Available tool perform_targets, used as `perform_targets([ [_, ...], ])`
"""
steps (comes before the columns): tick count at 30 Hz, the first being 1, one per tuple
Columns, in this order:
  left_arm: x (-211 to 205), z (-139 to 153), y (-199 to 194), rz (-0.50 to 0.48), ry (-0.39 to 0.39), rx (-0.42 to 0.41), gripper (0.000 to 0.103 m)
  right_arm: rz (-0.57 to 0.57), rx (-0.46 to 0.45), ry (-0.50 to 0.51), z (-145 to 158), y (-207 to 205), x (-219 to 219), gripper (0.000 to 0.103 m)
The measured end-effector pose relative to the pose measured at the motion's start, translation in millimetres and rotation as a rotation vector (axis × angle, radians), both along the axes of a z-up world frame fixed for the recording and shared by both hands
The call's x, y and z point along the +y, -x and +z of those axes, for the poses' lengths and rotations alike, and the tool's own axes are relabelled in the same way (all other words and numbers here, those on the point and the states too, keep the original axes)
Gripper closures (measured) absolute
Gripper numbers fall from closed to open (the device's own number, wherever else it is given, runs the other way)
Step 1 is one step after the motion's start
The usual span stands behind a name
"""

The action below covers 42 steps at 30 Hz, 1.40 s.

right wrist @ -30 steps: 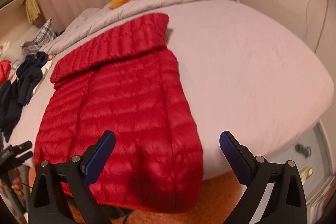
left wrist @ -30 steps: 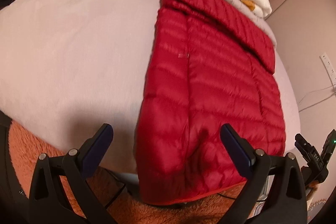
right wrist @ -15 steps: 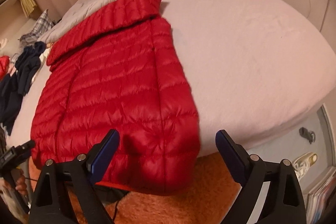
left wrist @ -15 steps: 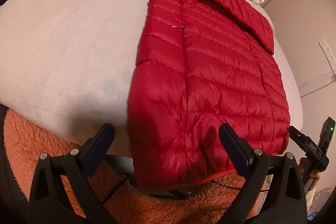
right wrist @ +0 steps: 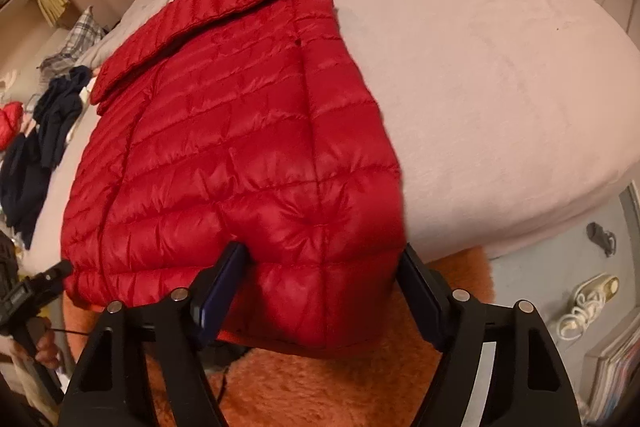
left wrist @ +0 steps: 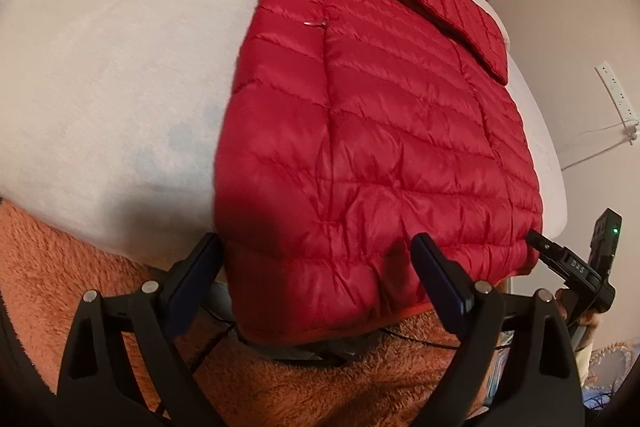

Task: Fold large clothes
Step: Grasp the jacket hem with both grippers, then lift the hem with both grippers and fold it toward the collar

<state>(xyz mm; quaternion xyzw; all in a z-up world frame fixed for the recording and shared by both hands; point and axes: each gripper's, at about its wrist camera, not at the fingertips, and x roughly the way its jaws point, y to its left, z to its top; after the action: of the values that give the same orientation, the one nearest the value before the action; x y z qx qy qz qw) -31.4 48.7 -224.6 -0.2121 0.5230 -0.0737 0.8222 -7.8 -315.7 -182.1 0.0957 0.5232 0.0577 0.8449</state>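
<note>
Both tools have dropped to the red down jacket's hem at the bed edge: left tool and right tool closing around its corners, not yet clamped, so a fold is likely next.

Pink bed under red puffer jacket, dark clothes

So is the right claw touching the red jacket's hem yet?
Touching. In the right wrist view the right claw straddles the red jacket hem corner; its left finger dents the fabric while the jaws are closing.
</note>
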Motion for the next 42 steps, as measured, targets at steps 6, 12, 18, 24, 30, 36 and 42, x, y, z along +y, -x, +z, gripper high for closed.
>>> perform_targets([
  [6,0.2,-0.8,1.1,-0.020,0.023,0.000,0.013,-0.004,0.012,-0.048,-4.1,-0.6,-6.0,0.030],
  [12,-3.9,-1.6,0.7,-0.049,0.061,-0.003,0.030,0.028,-0.006,-0.045,-0.3,3.1,0.0,0.050],
  [18,-1.7,1.3,2.1,-0.073,0.125,-0.001,0.064,0.050,-0.049,-0.066,9.7,6.7,7.7,0.079],
  [24,2.5,22.1,6.6,-0.073,0.169,-0.060,0.086,0.059,-0.122,-0.063,31.0,9.1,9.5,0.085],
  [30,13.0,69.7,16.0,-0.054,0.207,-0.187,0.090,0.085,-0.258,-0.100,72.8,18.2,9.6,0.087],
  [36,20.1,120.1,32.7,-0.066,0.216,-0.333,0.090,0.124,-0.397,-0.110,112.4,25.4,16.7,0.087],
  [42,31.7,178.5,47.9,-0.088,0.240,-0.484,0.090,0.152,-0.515,-0.170,151.9,37.5,11.5,0.087],
])
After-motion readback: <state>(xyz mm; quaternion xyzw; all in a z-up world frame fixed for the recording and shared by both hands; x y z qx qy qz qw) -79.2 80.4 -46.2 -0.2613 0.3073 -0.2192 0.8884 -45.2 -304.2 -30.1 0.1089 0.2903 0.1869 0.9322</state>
